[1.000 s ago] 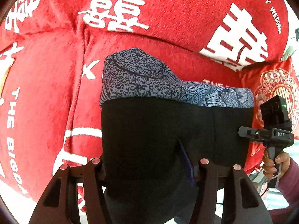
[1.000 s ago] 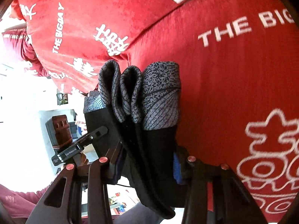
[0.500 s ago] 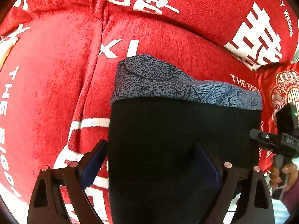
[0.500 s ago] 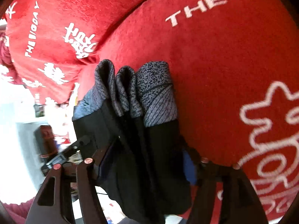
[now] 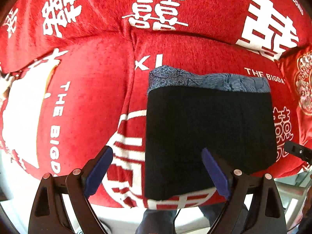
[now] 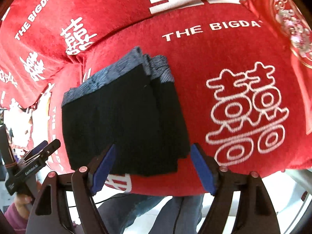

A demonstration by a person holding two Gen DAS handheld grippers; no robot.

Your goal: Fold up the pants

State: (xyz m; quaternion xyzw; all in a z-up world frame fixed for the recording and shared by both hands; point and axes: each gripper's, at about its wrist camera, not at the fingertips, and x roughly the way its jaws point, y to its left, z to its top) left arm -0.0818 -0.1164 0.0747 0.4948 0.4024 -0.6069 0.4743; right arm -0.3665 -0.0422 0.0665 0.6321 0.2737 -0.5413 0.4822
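- Now the left gripper (image 5: 157, 168) points steeply down over the near edge of a red cushion (image 5: 87, 97), its blue pads (image 5: 98, 168) spread wide and released, gripping nothing.
- Folded pants (image 5: 208, 136) lie flat on that cushion as a compact black block, the grey patterned waistband (image 5: 210, 81) along the far edge at twelve o'clock.
- In the left wrist view the block sits from centre toward three o'clock; the right-hand pad overlaps its near edge in the picture, the left-hand pad stands over bare cushion.
- From the right wrist view the right gripper (image 6: 153, 168) also tips steeply downward, jaws opening, its pads (image 6: 202, 168) standing either side of the near right corner of the pants (image 6: 124, 120) without pressing the cloth.
- At eight o'clock in that view the left gripper (image 6: 42, 149) shows from the side, held by a hand (image 6: 21, 199) in a pink sleeve (image 6: 11, 218).
- Stacked layers of the fold show at the waistband end, toward twelve o'clock.
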